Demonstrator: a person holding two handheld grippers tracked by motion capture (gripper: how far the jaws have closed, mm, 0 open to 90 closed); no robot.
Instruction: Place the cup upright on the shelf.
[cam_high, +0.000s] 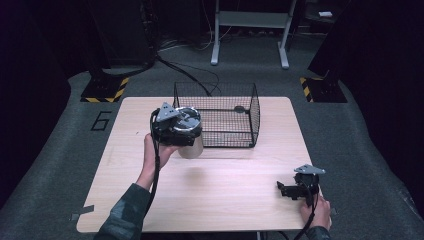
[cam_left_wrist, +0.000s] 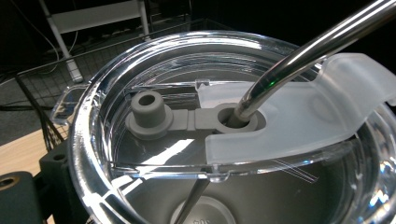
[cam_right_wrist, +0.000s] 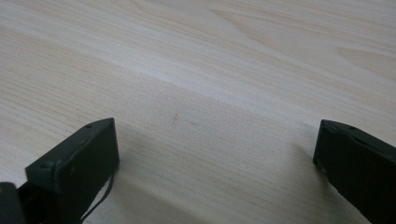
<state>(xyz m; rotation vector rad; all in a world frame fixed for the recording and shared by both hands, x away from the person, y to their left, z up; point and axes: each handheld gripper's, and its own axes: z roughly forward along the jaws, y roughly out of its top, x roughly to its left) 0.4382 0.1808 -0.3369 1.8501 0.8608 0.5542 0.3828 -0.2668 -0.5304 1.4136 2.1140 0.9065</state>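
A steel tumbler (cam_high: 193, 148) with a clear lid (cam_left_wrist: 93, 107) and a metal straw (cam_left_wrist: 303, 46) sits in my left gripper (cam_high: 180, 126), just left of the front corner of a black wire basket (cam_high: 220, 115). The left gripper is shut on the tumbler near its rim, and one black finger (cam_left_wrist: 52, 169) presses against the side. A grey stopper (cam_left_wrist: 148, 114) and a frosted slider (cam_left_wrist: 303, 116) lie on the lid. My right gripper (cam_high: 286, 190) rests open on the table's front right, with bare wood between its jaws (cam_right_wrist: 215, 140).
The light wooden table (cam_high: 225, 200) stands on grey carpet. Behind the lid runs the basket's wire wall (cam_left_wrist: 46, 74). A white stand (cam_high: 250, 30) and cables lie on the floor beyond the table.
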